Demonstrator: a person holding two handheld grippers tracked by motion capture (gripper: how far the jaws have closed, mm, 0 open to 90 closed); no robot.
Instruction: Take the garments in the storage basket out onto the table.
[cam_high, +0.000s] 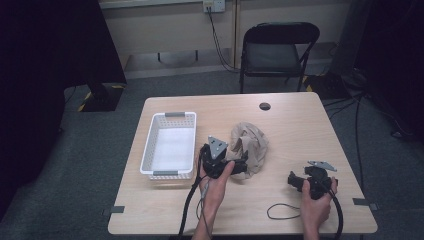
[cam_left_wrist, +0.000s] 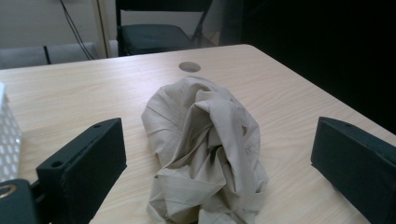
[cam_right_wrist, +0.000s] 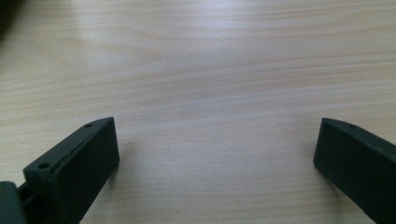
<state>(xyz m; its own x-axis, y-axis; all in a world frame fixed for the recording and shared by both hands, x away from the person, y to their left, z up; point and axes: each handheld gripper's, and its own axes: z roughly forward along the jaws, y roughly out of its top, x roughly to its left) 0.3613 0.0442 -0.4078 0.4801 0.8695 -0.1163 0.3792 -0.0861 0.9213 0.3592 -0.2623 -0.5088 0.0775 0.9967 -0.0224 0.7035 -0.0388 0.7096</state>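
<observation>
At the light wooden table, we bring our left gripper up to a crumpled beige cloth lying mid-table just beside the white basket, jaws spread wide with the near end of the bundle between them and nothing held. Our right gripper, jaws equally wide and empty, waits over bare wood well apart. We judge this the approach before the grasp: the next move calls for closing on a thick fold.

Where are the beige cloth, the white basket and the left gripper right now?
beige cloth (cam_left_wrist: 205, 144): left gripper view, middle of the crumpled heap.
white basket (cam_high: 148, 150): high view, its left perforated wall.
left gripper (cam_left_wrist: 219, 163): left gripper view, midway between its open jaws, cloth between them.
</observation>
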